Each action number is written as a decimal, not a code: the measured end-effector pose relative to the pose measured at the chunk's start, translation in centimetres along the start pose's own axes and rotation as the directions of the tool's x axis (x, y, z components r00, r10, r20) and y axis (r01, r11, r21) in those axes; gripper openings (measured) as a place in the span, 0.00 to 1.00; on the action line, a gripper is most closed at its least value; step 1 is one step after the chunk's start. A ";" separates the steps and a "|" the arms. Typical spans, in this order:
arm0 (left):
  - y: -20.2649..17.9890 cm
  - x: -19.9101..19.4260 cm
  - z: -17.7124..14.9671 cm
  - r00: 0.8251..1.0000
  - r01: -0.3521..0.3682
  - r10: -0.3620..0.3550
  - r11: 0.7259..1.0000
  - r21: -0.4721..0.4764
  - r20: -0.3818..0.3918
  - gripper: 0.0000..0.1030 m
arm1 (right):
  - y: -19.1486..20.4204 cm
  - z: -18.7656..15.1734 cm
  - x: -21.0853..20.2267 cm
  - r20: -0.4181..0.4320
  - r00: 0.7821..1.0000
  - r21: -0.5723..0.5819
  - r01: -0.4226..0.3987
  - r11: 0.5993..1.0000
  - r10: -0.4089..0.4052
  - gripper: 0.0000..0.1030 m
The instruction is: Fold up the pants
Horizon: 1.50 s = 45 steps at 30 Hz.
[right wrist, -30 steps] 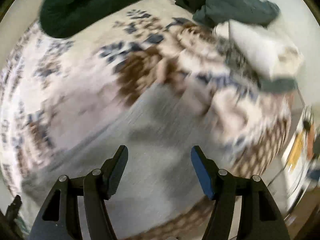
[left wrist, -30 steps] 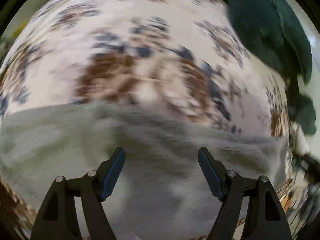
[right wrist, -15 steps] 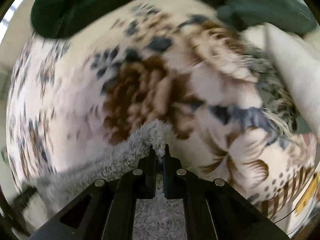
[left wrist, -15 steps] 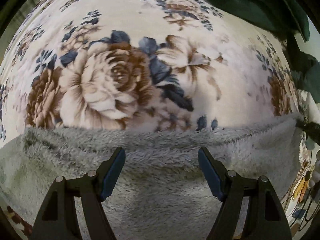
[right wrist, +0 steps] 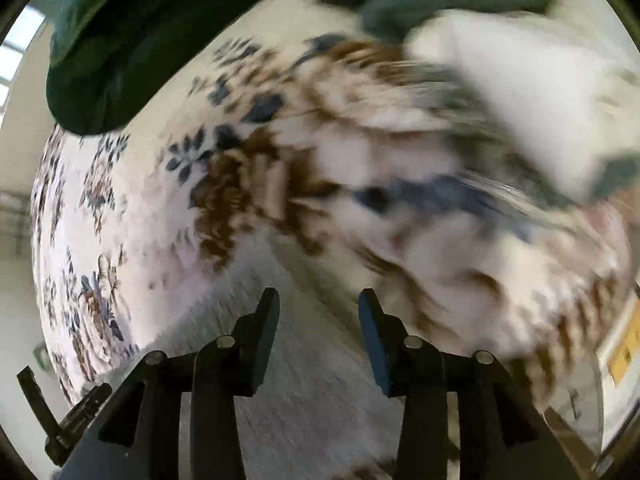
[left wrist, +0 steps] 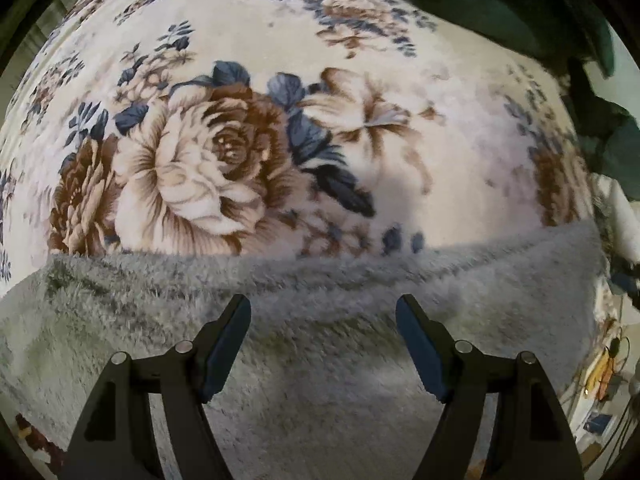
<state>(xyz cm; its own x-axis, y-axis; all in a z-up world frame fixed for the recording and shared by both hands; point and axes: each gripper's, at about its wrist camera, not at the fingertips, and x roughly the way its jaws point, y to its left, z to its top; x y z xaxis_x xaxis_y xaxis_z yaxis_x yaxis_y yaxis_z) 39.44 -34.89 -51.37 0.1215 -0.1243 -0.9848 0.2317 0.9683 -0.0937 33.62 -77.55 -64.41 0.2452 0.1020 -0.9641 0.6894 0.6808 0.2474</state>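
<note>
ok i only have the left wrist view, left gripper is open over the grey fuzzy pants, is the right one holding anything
Observer: No. The right gripper is open over the grey pants, nothing between its fingers.
Operator: what's past it
Observer: A white folded item lies on the floral blanket, beyond and to the right.
Operator: anything else up there
Observer: A dark green cloth lies along the blanket's far-left edge.

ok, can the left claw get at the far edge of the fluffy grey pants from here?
Probably yes. The left claw is open over the fluffy grey pants, and their far edge lies just ahead with only the floral blanket beyond; nothing blocks it.
</note>
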 end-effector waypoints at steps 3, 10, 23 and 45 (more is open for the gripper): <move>-0.3 -0.1 -1.7 1.000 0.017 -0.017 1.000 0.004 -0.025 0.71 | -3.8 -3.5 -1.5 -0.032 0.999 0.113 0.019 0.993 -0.015 0.42; -2.1 2.6 -4.7 0.995 -0.004 0.010 0.998 0.055 -0.098 0.71 | -7.8 -9.5 2.1 -0.021 0.990 0.329 -0.128 0.936 0.143 0.42; -2.7 4.5 -5.1 0.993 -0.033 0.047 0.991 0.128 -0.104 0.77 | -6.2 -11.0 0.5 0.040 0.999 0.298 0.016 0.954 -0.029 0.08; -4.2 7.9 -3.2 0.988 -0.027 0.038 0.997 0.070 -0.153 1.00 | -8.3 -12.2 9.7 0.279 0.790 0.389 -0.613 0.688 0.546 0.49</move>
<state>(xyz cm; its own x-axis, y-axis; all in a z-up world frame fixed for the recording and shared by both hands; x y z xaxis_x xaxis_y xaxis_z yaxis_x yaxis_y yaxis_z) 36.36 -39.23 -59.27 -0.0189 -0.0531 -0.9984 0.2949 0.9539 -0.0563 22.02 -73.35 -77.01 0.7606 0.2496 -0.5993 0.5887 0.1237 0.7988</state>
